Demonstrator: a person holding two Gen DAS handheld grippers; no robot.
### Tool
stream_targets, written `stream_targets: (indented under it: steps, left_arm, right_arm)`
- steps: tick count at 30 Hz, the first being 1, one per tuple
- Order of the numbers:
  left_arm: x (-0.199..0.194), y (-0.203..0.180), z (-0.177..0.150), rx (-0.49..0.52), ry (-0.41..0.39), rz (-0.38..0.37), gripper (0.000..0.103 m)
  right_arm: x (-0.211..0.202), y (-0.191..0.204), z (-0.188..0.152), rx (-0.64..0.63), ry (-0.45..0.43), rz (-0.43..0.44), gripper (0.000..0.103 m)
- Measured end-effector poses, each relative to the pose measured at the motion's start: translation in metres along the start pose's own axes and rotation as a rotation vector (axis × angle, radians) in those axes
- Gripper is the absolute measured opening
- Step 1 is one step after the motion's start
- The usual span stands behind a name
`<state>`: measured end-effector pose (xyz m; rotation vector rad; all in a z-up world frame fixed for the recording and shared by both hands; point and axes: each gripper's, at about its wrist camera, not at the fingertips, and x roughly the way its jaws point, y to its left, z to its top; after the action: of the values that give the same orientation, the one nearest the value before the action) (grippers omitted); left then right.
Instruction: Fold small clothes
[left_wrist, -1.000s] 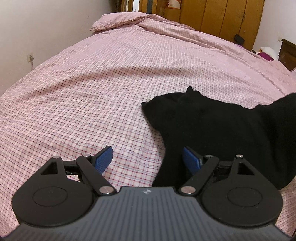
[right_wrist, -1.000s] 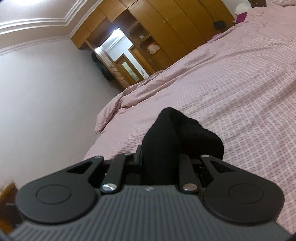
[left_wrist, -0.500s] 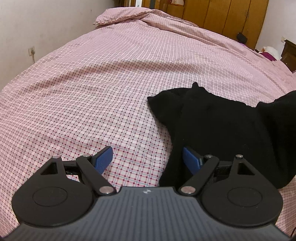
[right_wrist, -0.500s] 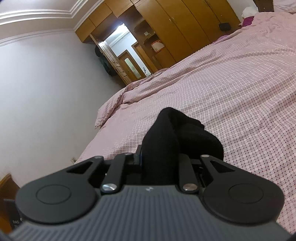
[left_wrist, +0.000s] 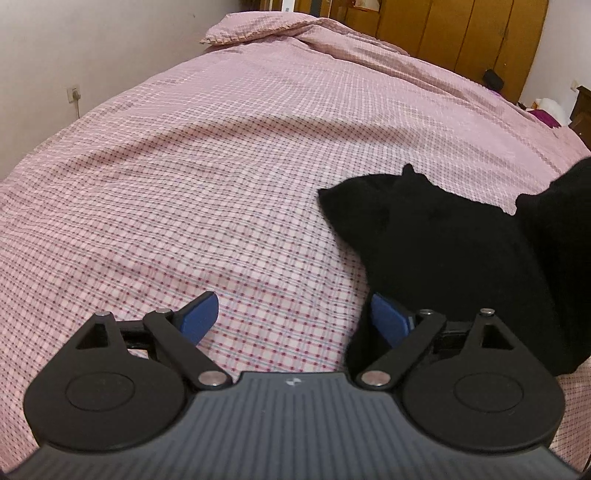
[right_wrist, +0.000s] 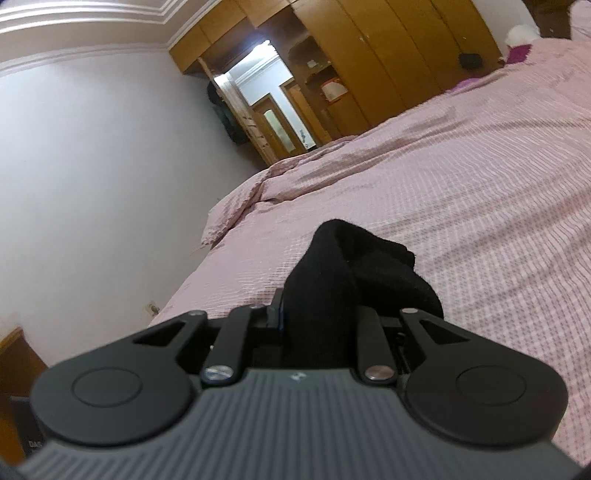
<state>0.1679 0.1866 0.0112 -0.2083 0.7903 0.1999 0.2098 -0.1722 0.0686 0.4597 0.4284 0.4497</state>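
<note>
R gripper (right_wrist: 317, 325) pinches a fold of the black garment (left_wrist: 454, 254) to lift it off the bed (left_wrist: 221, 166) near its front edge, L gripper (left_wrist: 295, 317) opening wide beside it, nothing between pads.

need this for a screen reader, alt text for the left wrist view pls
A black garment lies on a pink checked bedspread, its near edge by the right blue pad of the left gripper, whose jaws are opening over bare cover. A wooden wardrobe stands beyond the bed.
</note>
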Motion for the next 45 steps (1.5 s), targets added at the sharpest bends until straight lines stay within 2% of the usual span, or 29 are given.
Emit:
stream_targets:
  steps: [5, 9, 13, 16, 19, 22, 25, 28, 30, 32, 35, 37, 38, 40, 45]
  left_arm:
    - [-0.009, 0.014, 0.001, -0.005, -0.030, 0.023, 0.092]
    - [-0.017, 0.027, 0.000, -0.017, -0.054, 0.034, 0.092]
    - [-0.021, 0.037, -0.002, -0.020, -0.065, 0.036, 0.092]
    - [-0.021, 0.043, -0.006, -0.016, -0.068, 0.037, 0.092]
    - [-0.021, 0.049, -0.011, -0.020, -0.066, 0.035, 0.092]
    - [-0.021, 0.058, -0.014, -0.034, -0.064, 0.027, 0.092]
    - [-0.023, 0.066, -0.015, -0.050, -0.074, 0.024, 0.092]
    - [-0.026, 0.075, -0.015, -0.080, -0.091, 0.015, 0.092]
    - [-0.026, 0.078, -0.014, -0.096, -0.097, 0.010, 0.092]
    - [-0.026, 0.081, -0.013, -0.104, -0.100, 0.009, 0.092]
    - [-0.026, 0.080, -0.012, -0.104, -0.095, 0.013, 0.092]
    - [-0.029, 0.079, -0.012, -0.095, -0.097, 0.009, 0.092]
    - [-0.030, 0.077, -0.012, -0.088, -0.099, 0.007, 0.092]
    - [-0.031, 0.074, -0.009, -0.077, -0.102, 0.006, 0.092]
    - [-0.039, 0.059, 0.003, -0.048, -0.136, -0.027, 0.092]
  right_arm:
    - [0.015, 0.037, 0.001, -0.090, 0.020, 0.043, 0.019]
    - [0.033, 0.070, -0.012, -0.168, 0.057, 0.085, 0.014]
    - [0.059, 0.097, -0.044, -0.220, 0.149, 0.124, 0.011]
    - [0.076, 0.109, -0.076, -0.291, 0.214, 0.107, 0.011]
    - [0.088, 0.106, -0.099, -0.273, 0.267, 0.089, 0.011]
    - [0.090, 0.103, -0.098, -0.214, 0.267, 0.087, 0.011]
    - [0.081, 0.106, -0.079, -0.158, 0.220, 0.112, 0.010]
    - [0.071, 0.122, -0.070, -0.174, 0.170, 0.145, 0.010]
    - [0.067, 0.133, -0.076, -0.195, 0.180, 0.182, 0.010]
    - [0.072, 0.146, -0.092, -0.268, 0.219, 0.164, 0.010]
    - [0.089, 0.153, -0.128, -0.356, 0.323, 0.131, 0.013]
    - [0.084, 0.156, -0.139, -0.379, 0.307, 0.134, 0.016]
    - [0.079, 0.158, -0.139, -0.388, 0.292, 0.136, 0.018]
    - [0.067, 0.160, -0.134, -0.370, 0.291, 0.162, 0.032]
    - [0.031, 0.153, -0.115, -0.319, 0.255, 0.226, 0.035]
